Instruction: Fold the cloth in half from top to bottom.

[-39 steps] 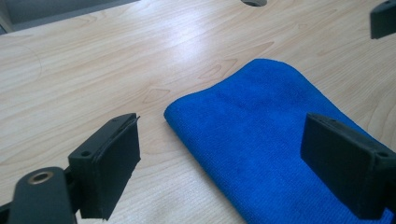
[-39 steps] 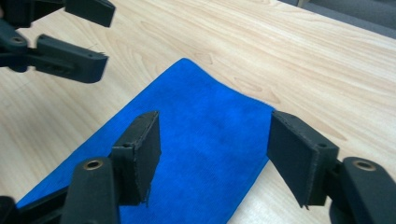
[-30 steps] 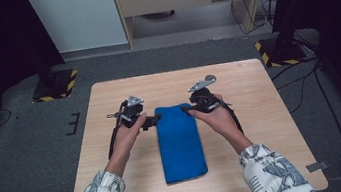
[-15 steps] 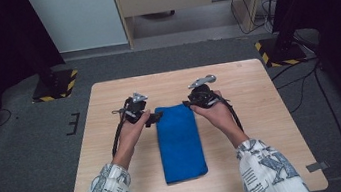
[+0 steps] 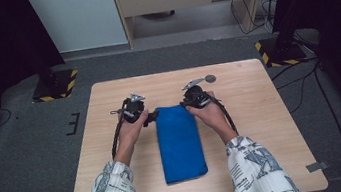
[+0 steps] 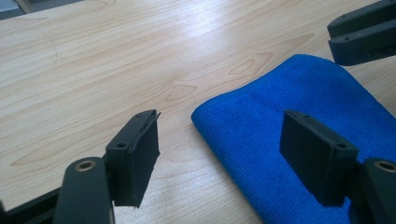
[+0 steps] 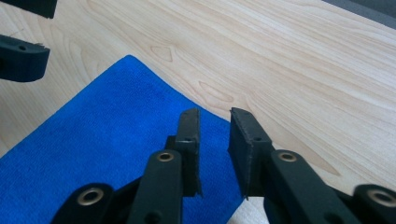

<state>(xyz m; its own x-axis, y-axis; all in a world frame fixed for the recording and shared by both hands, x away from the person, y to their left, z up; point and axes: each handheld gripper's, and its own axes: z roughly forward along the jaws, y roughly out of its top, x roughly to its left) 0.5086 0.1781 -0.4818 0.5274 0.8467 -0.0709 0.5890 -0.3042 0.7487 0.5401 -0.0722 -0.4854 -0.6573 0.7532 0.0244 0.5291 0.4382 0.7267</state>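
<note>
Both grippers lowered toward blue cloth [image 5: 180, 142] far corners, left gripper [image 6: 224, 161] jaws narrowing yet wide apart astride one corner, right gripper [image 7: 215, 140] jaws closing to narrow gap over cloth edge, nothing pinched, no legible markings.

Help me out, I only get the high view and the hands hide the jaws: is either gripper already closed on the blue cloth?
Observer: No. The right gripper has been closing its jaws, but a narrow gap remains above the blue cloth's edge, nothing pinched.
Operator: And the left one?
Observer: The left gripper stands wide, jaws also closing, straddling the cloth's near corner; one jaw over bare table, the other over cloth.
Operator: Is the cloth lifted anywhere?
Observer: It lies flat, folded, with a rounded edge.
</note>
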